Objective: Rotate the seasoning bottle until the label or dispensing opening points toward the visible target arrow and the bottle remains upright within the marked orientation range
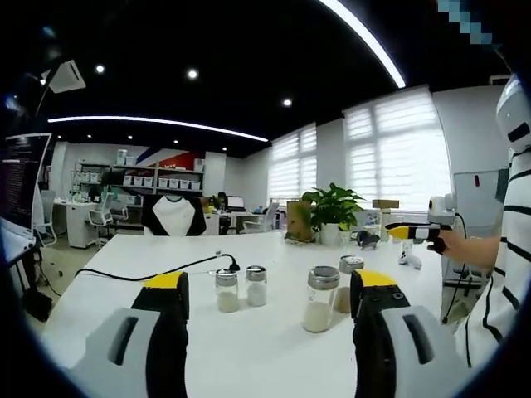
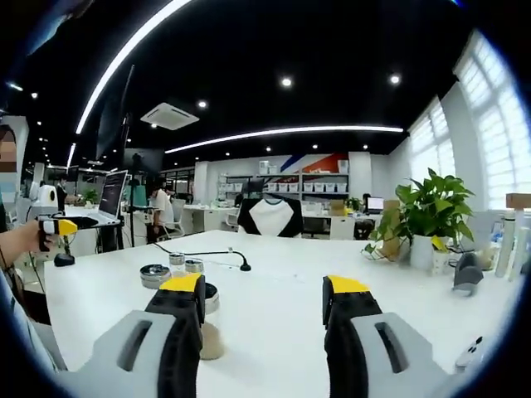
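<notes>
Both tongs, left [image 1: 270, 303] and right [image 2: 261, 307], hang spread above the white tabletop [image 1: 274, 348]. Four seasoning bottles [image 1: 319, 300] stand near, probably salt-filled; a black cable [image 1: 149, 274] trails behind them.

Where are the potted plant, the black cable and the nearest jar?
Plant [image 2: 430, 207], right gripper view, on its leaves.
Cable [image 1: 141, 274], left gripper view, mid-length on the table.
Nearest jar [image 1: 319, 308], left gripper view, on its glass body.
</notes>
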